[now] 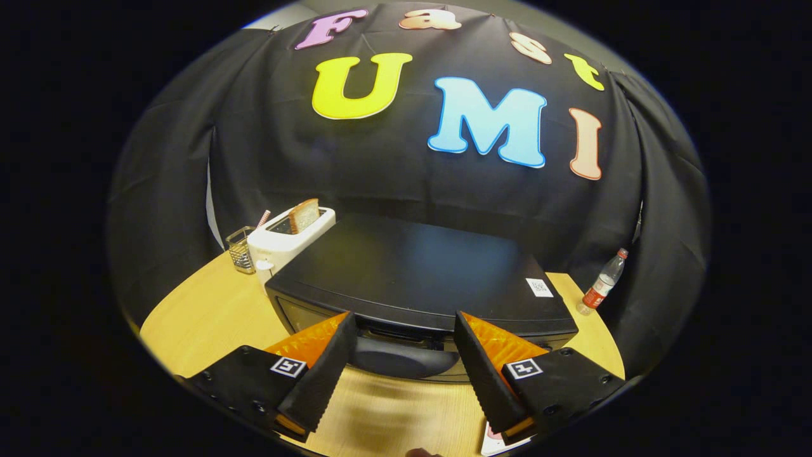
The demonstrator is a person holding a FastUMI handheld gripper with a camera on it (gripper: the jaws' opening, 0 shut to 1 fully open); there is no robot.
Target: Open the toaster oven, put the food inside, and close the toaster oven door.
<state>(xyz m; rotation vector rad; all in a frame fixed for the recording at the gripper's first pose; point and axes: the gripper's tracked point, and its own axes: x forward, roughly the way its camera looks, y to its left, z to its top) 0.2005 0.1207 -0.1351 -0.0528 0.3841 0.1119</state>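
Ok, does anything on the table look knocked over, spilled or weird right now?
Nothing stands out. The black toaster oven sits squarely on the wooden table, its door handle between the open fingers. The white toaster and clear plastic bottle stand upright.

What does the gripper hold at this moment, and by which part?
Nothing is held. The gripper is open, its fingers spread to either side of the toaster oven door handle, which lies between them, not pressed by either finger.
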